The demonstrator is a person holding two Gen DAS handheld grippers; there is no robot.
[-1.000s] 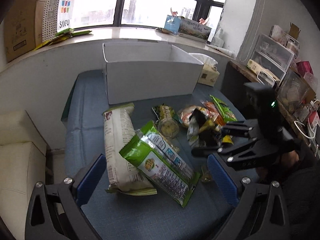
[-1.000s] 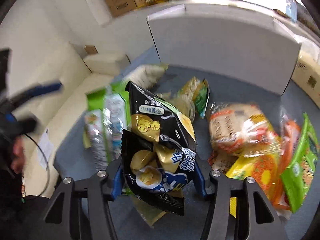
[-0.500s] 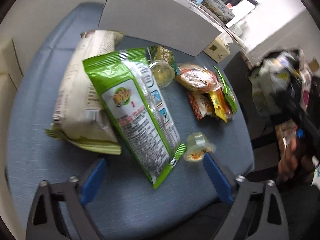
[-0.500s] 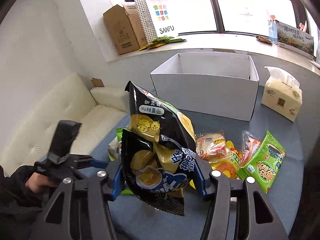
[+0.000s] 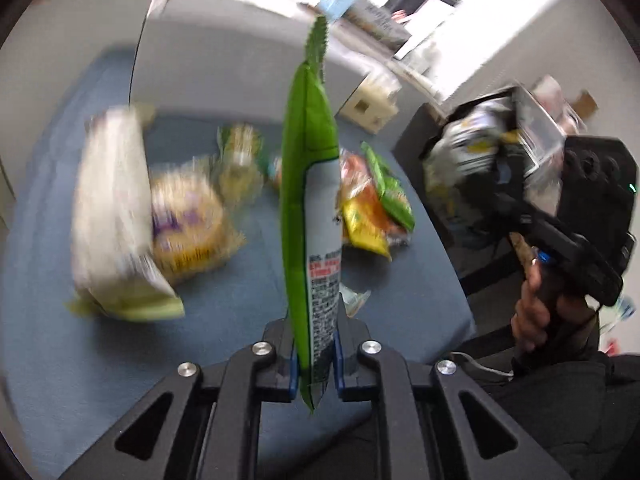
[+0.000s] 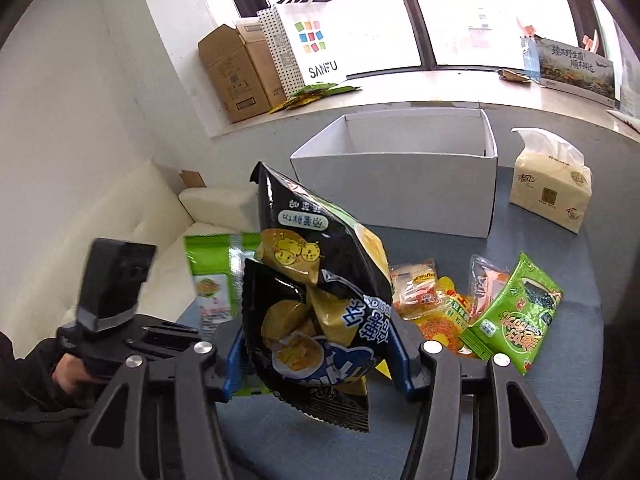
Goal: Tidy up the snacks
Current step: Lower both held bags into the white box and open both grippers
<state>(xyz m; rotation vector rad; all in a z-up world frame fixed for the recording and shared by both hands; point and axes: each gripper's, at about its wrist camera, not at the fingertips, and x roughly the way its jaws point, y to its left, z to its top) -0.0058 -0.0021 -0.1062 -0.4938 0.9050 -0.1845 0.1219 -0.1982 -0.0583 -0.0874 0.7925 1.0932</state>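
"SANFU" on white paper bag [image 6: 310, 46]

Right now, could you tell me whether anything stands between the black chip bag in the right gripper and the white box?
Nothing visible does. The right gripper holds the black chip bag up over the blue table. The white box stands open-topped beyond it, and the loose snack packets lie low, off to the right.

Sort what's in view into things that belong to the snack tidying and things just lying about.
Job: black chip bag in right gripper; green snack bag in left gripper; white box; green seaweed packet.
Lying about: tissue pack; SANFU bag; cardboard boxes.
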